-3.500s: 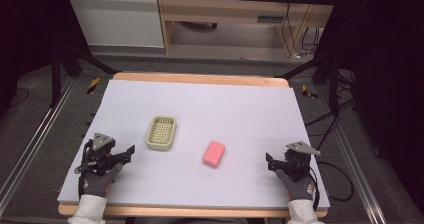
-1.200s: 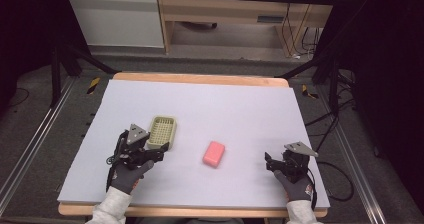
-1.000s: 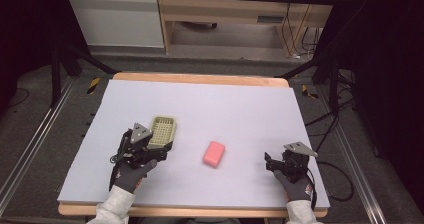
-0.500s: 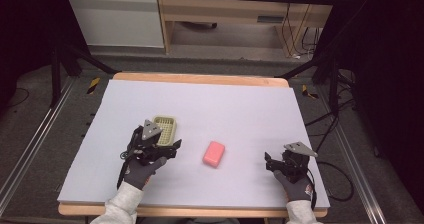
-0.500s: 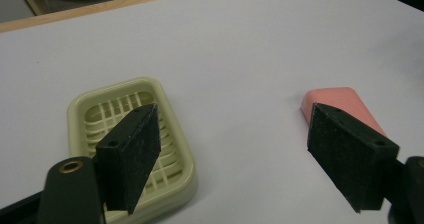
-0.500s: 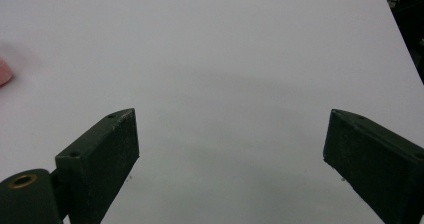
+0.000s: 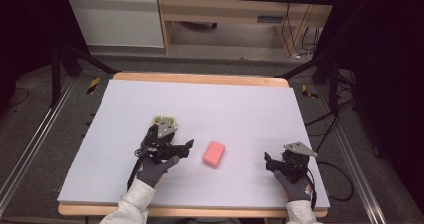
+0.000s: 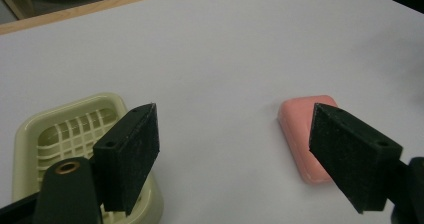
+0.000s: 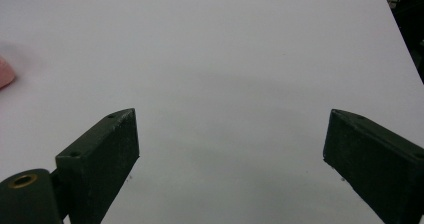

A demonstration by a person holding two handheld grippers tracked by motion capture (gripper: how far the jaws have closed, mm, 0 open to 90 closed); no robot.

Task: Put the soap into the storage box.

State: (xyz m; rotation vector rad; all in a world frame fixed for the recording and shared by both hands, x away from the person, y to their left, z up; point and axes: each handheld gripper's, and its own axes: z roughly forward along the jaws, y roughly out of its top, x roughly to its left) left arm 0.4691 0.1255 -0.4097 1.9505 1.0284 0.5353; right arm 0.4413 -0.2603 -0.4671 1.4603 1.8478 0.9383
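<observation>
A pink soap bar (image 7: 214,153) lies flat on the white table near the middle front. A cream slotted soap dish (image 7: 164,120) sits to its left, partly hidden behind my left gripper (image 7: 184,149). That gripper hovers open just in front of the dish, its jaws pointing toward the soap. In the left gripper view the dish (image 8: 65,134) lies behind the left jaw and the soap (image 8: 305,134) is partly behind the right jaw, with bare table between them. My right gripper (image 7: 268,163) rests open near the front right and holds nothing; in its own view the right gripper (image 9: 230,149) is over bare table.
The white table top (image 7: 240,104) has a wooden rim (image 7: 200,78) at the far edge. A sliver of the pink soap (image 9: 5,71) shows at the left edge of the right gripper view. Black frame legs and cables stand on the floor to both sides.
My left gripper has travelled from the front left corner forward and to the right, past the dish, and now sits close to the soap. The right gripper has stayed put.
</observation>
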